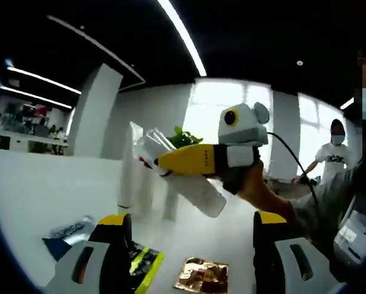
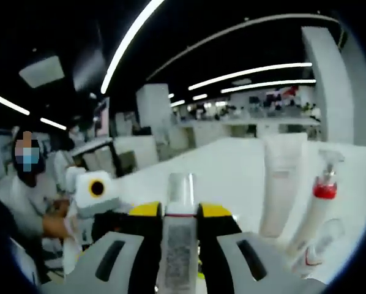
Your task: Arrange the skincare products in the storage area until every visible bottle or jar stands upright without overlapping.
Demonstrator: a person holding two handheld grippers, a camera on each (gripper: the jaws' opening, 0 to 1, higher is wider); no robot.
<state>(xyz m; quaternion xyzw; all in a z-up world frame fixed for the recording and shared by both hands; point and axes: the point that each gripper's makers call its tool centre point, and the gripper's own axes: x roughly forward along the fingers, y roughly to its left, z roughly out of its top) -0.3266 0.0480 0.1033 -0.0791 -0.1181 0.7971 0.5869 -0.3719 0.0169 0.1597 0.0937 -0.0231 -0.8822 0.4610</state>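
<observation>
In the right gripper view my right gripper (image 2: 180,211) is shut on a white bottle (image 2: 180,245) with a clear cap, lifted above the white table (image 2: 232,165). The left gripper view shows the same bottle (image 1: 202,193) tilted in the air in the right gripper (image 1: 164,162), held by a hand. My left gripper (image 1: 192,239) is open low over the table with nothing between its jaws. A white tube (image 2: 281,190) and a spray bottle (image 2: 317,208) with a red collar stand upright at the right, with a small clear bottle (image 2: 322,244) in front of them.
A blue and white sachet (image 1: 67,231), a green and black packet (image 1: 143,263) and a gold foil packet (image 1: 201,275) lie on the table (image 1: 48,190) near my left jaws. A tall white tube (image 1: 129,180) stands behind them. A person in a white shirt (image 1: 333,156) stands far right.
</observation>
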